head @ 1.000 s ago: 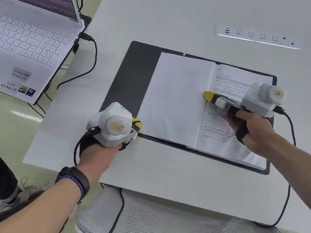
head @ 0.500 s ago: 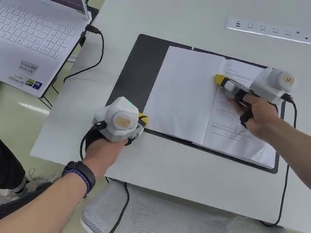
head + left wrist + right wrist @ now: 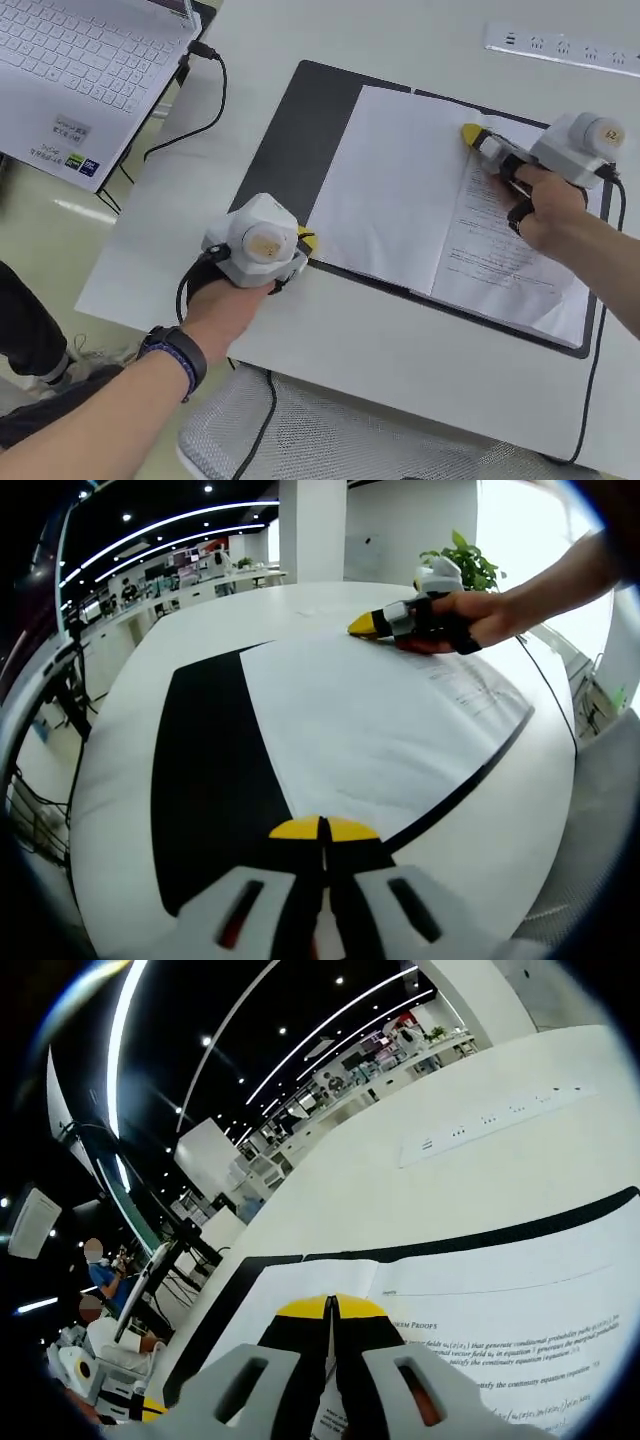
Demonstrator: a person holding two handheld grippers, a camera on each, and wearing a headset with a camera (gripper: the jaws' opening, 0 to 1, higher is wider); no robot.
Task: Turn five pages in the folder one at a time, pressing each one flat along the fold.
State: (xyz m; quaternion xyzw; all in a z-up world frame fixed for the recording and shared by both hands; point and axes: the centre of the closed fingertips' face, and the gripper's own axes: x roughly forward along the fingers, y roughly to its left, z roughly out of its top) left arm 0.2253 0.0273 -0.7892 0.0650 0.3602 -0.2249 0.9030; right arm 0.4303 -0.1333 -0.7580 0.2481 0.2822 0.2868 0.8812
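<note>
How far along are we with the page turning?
Done: a blank white page lies turned leftward in the open black folder. In hand: the shut right tool sits at the far end of the fold; the shut left tool rests at the near edge. Left: the printed page is unturned; pages turned can't be counted.

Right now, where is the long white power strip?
In the head view the long white power strip lies at the top right on the white table, beyond the far edge of the open black folder.

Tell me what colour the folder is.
The folder is black, best seen in the head view.
</note>
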